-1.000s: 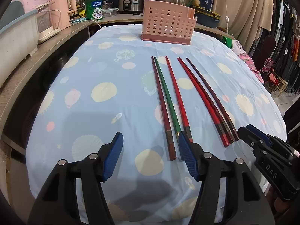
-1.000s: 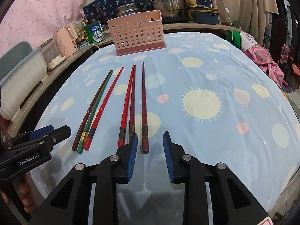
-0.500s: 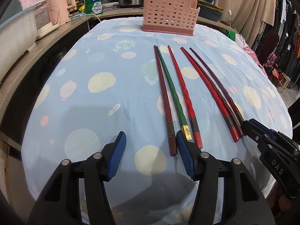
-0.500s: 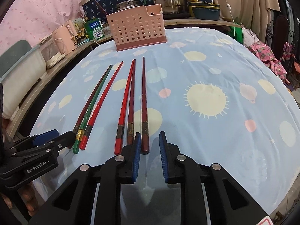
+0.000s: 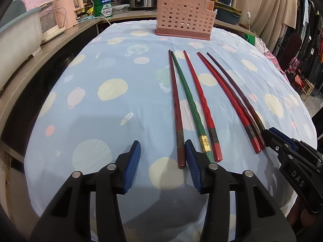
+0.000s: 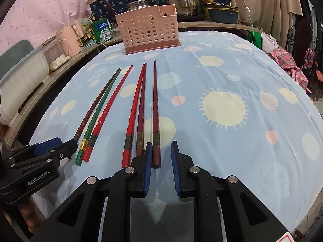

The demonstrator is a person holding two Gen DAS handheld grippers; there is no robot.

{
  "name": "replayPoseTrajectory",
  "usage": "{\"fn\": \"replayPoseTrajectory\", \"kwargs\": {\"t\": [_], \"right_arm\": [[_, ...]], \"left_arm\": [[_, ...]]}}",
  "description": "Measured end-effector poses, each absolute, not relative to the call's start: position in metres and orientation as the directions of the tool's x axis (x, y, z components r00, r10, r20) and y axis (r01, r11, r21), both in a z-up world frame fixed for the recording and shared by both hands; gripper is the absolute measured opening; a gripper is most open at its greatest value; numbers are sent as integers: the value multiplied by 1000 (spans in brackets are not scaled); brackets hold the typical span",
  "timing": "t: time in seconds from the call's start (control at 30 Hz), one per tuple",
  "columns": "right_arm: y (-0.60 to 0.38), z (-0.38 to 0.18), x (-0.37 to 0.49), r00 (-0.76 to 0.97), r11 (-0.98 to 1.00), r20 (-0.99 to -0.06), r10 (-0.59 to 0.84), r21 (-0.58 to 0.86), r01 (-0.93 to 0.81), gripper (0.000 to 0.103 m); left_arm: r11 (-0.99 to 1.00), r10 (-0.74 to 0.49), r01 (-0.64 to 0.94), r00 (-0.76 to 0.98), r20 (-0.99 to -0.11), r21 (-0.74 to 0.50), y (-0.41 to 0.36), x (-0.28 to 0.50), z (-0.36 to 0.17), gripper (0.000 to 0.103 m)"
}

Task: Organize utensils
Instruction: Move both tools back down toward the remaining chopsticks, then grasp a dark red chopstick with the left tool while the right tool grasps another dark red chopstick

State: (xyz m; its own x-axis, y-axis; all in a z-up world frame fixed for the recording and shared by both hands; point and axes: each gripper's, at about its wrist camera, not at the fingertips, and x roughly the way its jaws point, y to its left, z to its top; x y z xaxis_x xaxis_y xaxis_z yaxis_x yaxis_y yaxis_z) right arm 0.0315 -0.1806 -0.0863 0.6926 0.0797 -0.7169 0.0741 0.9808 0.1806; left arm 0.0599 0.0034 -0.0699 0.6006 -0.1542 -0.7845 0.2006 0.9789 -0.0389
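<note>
Six chopsticks lie on my side of the table (image 5: pixel 113 121), two groups of three, well short of the pink basket (image 5: pixel 184 18) at the far edge. Each runs long axis from near edge to far edge: thick banded butts toward me, thin tips toward the basket, the groups fanning slightly.

My left gripper (image 5: pixel 162 157) is closing, jaws about half apart, over the butt of the dark red chopstick (image 5: pixel 177 117), the leftmost of its group; that butt sits hard against the right-hand pad while the other pad stands clear, so nothing is gripped. My right gripper (image 6: pixel 161 153) is narrow, pads astride the butt of the maroon chopstick (image 6: pixel 155 109), rightmost of its group, with a sliver of gap each side; I judge it not yet pinched.

Risks as I see them: the left closing off-centre could shove the stick sideways into the green chopstick (image 5: pixel 188 100) just beside it, or roll it out. A pinch so near the end may let the long stick droop and swing when lifted.
</note>
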Motion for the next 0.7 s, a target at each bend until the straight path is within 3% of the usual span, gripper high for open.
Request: {"fn": "replayPoseTrajectory", "kwargs": {"t": [0.1,0.27,0.7], "right_arm": [[-181,-86,32,693,981,-717,78,180,76,9],[-180,-86,32,695,981,-715,79,179,72,8],[-185,-64,20,745,976,-663,79,203,77,7]], "left_arm": [[978,-163,204,602,-782,-47,6,60,-69,25],[974,-191,216,589,-785,-74,7,61,-68,8],[975,-192,207,596,-780,-81,11,57,-51,7]]}}
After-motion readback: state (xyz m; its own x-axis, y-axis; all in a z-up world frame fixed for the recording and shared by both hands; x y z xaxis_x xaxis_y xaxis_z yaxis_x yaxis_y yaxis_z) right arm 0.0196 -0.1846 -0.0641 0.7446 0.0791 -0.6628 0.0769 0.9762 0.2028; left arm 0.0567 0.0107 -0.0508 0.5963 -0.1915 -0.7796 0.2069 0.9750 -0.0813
